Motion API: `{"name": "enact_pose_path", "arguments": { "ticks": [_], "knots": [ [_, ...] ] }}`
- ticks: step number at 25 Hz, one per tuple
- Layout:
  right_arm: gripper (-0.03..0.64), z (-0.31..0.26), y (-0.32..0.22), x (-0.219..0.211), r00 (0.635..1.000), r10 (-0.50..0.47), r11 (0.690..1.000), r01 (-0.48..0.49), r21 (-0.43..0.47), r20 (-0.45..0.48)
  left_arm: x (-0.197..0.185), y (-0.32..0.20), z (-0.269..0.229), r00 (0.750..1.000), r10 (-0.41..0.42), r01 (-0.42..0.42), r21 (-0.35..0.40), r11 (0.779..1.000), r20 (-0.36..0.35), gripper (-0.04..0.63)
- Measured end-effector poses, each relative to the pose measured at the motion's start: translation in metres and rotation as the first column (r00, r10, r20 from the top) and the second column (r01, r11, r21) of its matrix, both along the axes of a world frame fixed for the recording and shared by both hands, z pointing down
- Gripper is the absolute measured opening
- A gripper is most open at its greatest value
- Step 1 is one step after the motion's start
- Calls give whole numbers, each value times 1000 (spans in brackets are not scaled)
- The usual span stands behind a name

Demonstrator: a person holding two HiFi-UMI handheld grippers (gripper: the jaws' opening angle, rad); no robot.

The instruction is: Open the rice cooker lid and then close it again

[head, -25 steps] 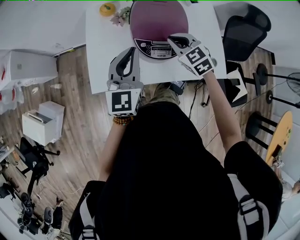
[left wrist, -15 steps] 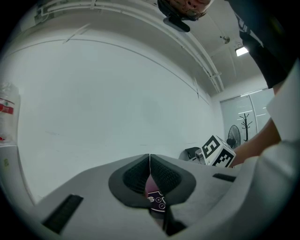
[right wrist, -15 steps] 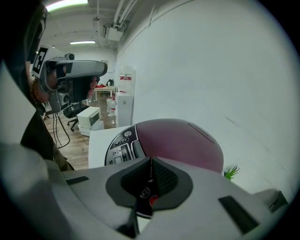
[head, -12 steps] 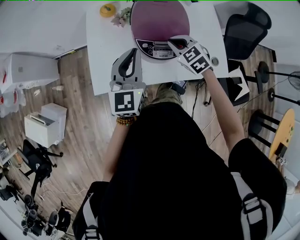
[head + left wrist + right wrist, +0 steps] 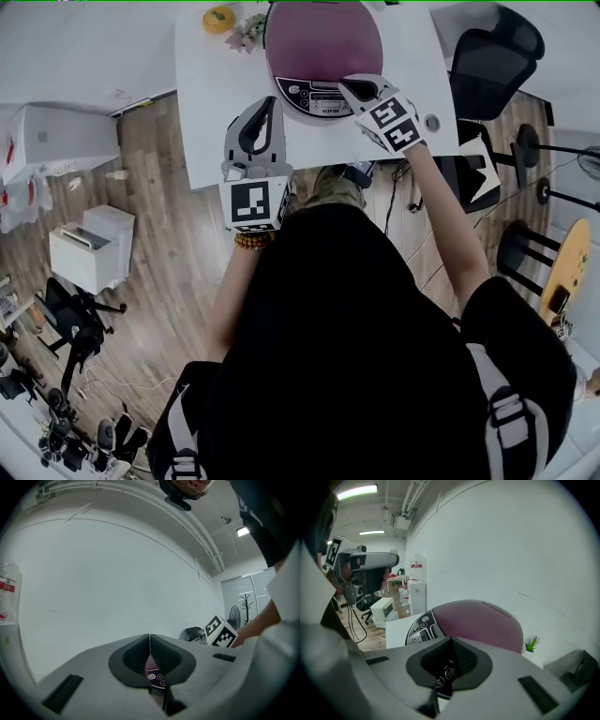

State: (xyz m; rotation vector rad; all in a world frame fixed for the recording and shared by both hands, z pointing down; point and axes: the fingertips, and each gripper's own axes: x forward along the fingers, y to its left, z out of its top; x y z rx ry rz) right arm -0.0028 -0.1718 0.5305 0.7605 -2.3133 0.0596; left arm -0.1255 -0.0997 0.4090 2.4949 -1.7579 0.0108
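The rice cooker (image 5: 323, 42) stands at the far edge of the white table (image 5: 211, 103), its maroon lid down and its control panel (image 5: 314, 97) facing me. My right gripper (image 5: 349, 86) is shut and empty. It slants down, with its tips over the right end of that panel at the lid's front edge. Whether it touches, I cannot tell. In the right gripper view the lid (image 5: 483, 618) and the panel (image 5: 421, 629) lie just beyond the shut jaws. My left gripper (image 5: 272, 101) is held level to the left of the cooker, shut on nothing.
An orange object (image 5: 217, 17) and a small plant (image 5: 246, 33) sit at the table's far left. A small round object (image 5: 431, 122) lies by its right edge. A black office chair (image 5: 487, 56) stands to the right. A white box (image 5: 89, 248) is on the wooden floor.
My right gripper has sunk slightly toward the front of the cooker. The left gripper has stayed where it was. The lid is still down.
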Motion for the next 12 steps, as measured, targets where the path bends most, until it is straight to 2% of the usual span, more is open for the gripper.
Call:
{"name": "enact_pose_path", "arguments": {
  "ticks": [3,12],
  "knots": [
    [29,0,0,2,1000,15,1000,-15,-19,18,-3,1,-1,1000,-7,7,3,1000,-2,26],
    [28,0,-1,-1,999,28,999,-29,-24,-24,-9,0,2,1000,-21,21,-2,1000,-10,27]
  ]
}}
